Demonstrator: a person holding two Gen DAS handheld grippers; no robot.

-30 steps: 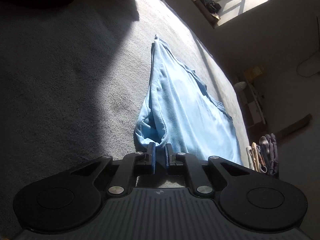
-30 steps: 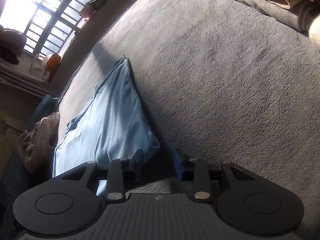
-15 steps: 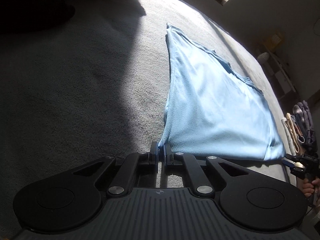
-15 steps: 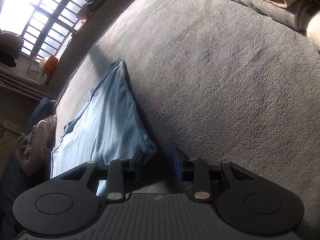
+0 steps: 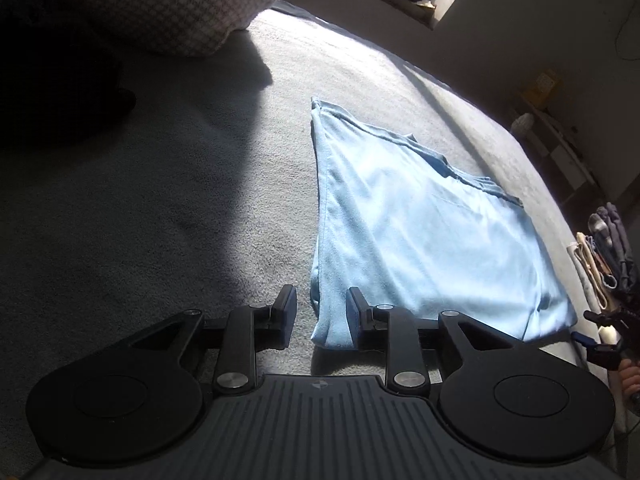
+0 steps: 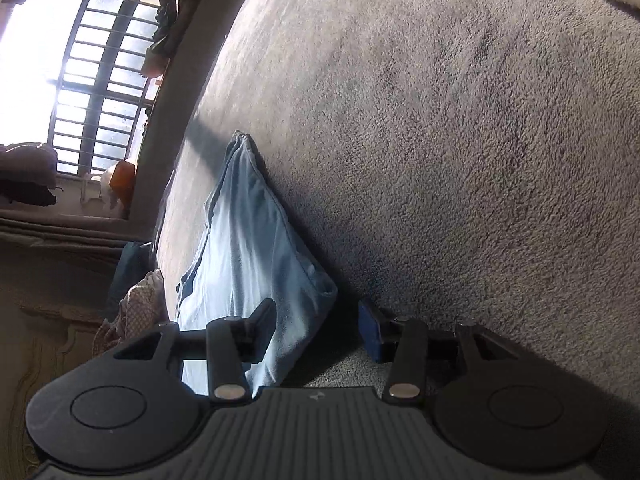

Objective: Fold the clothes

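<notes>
A light blue garment (image 5: 420,232) lies folded flat on the grey bed cover (image 5: 160,208). My left gripper (image 5: 320,314) is open, its jaws either side of the garment's near left corner, not gripping it. In the right wrist view the same garment (image 6: 256,248) runs away to the left. My right gripper (image 6: 316,328) is open, with the garment's near corner between its jaws nearer the left finger. The right gripper also shows at the edge of the left wrist view (image 5: 604,344).
A checked pillow (image 5: 160,4) lies at the far left of the bed. A pile of clothes (image 5: 604,248) sits off the bed's right edge. A barred window (image 6: 80,64) and windowsill clutter lie beyond. Another checked cloth (image 6: 136,312) hangs by the bed.
My left gripper was shut on the garment's corner and has opened, letting it drop flat. The right gripper stayed open and moved a little closer over its corner.
</notes>
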